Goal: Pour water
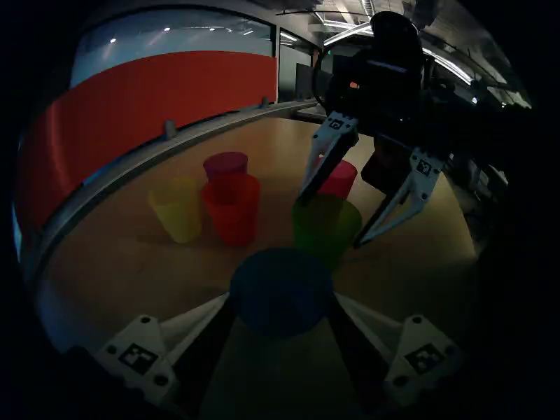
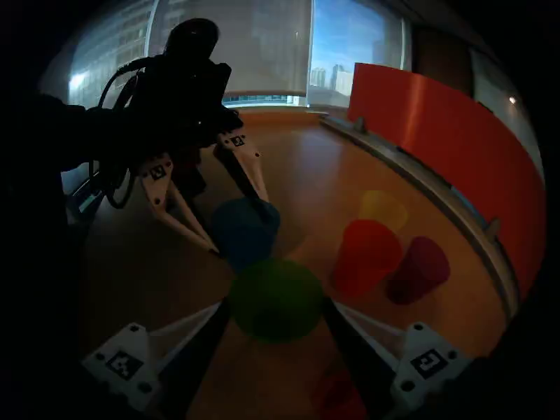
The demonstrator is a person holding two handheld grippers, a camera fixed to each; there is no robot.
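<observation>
1. Left gripper [image 1: 281, 299] is seen at the bottom centre of the left gripper view, its fingers pressed against both sides of a blue cup [image 1: 281, 280]
2. Right gripper [image 1: 330, 220] is seen at the upper right of centre, pinching a green cup [image 1: 325, 231] just above the blue one
3. Grouped left of centre on the wooden table [image 1: 140, 269] are a yellow cup [image 1: 176, 208], a red cup [image 1: 232, 206] and a purple cup [image 1: 225, 166]
4. A pink cup [image 1: 339, 178] is seen above the green cup
5. Whether either held cup contains water cannot be told
</observation>
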